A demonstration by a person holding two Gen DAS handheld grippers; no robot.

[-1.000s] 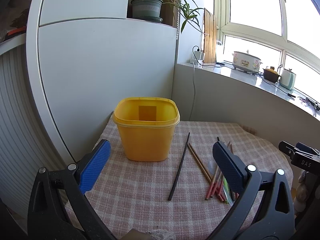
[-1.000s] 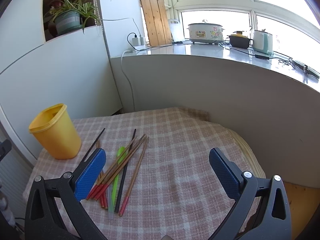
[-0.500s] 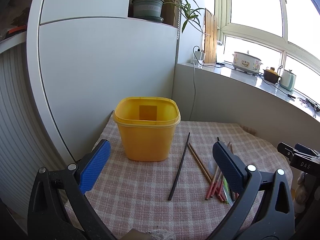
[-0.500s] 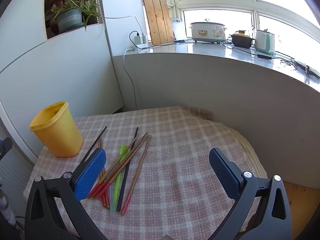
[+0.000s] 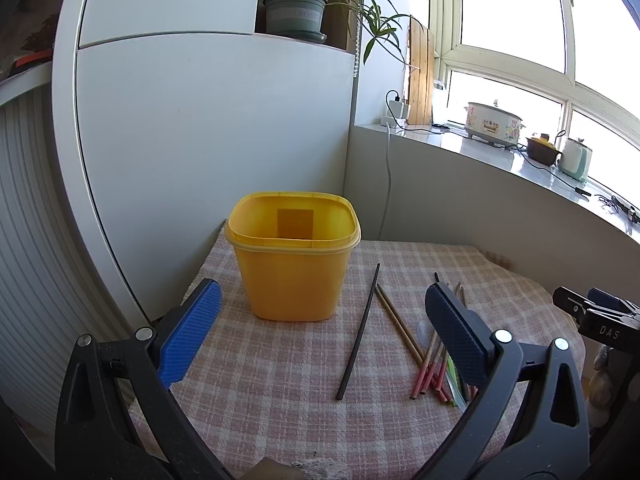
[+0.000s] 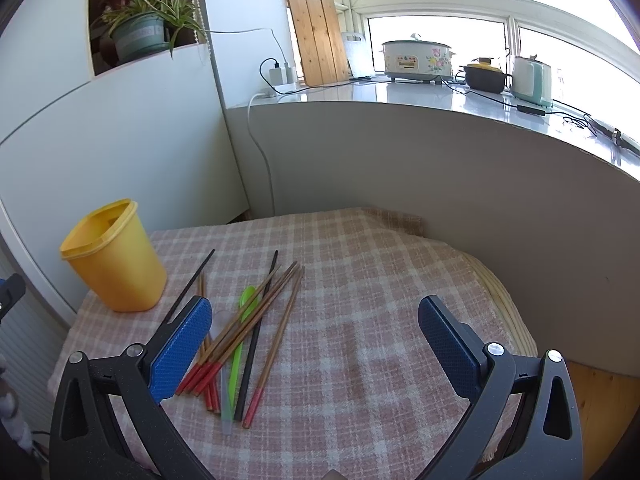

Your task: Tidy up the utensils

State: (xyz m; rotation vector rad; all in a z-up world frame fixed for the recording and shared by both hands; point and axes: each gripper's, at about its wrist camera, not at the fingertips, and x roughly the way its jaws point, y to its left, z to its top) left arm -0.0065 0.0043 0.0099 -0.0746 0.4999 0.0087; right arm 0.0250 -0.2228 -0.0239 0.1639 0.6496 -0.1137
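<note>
Left gripper (image 5: 320, 328): jaws spread wide, nothing between them, held above the near edge of the checked cloth (image 5: 280, 380).
Yellow container (image 5: 294, 264): upright and open-topped, straight ahead of the left gripper and framed between its two fingers, toward the left one; it stands on the cloth close to the white cabinet wall (image 5: 200, 140). Nothing shows inside it from this view.
Lone black chopstick (image 5: 359, 332): flat on the cloth just right of the container, apart from it, running away from the gripper.
Chopstick bundle (image 6: 244, 328): wooden sticks with red ends, loosely fanned and crossing one another — ahead of the right gripper's left finger (image 6: 180, 346), which overlaps the near left side of the pile in that view. In the left wrist view the same pile lies partly behind the right-hand finger.
Green spoon (image 6: 240, 336): lying in the bundle under several sticks, bowl end away from the gripper.
Clear spoon (image 6: 225, 392): alongside the green one, pale and hard to make out in full.
Second black chopstick (image 6: 258, 328): lies across the pile, right of the green spoon.
Right gripper (image 6: 316, 340): jaws spread wide and empty — bare cloth lies ahead of its right finger.
Windowsill (image 6: 440, 92): beyond the right gripper, carrying a cooker, a pot and a kettle.
</note>
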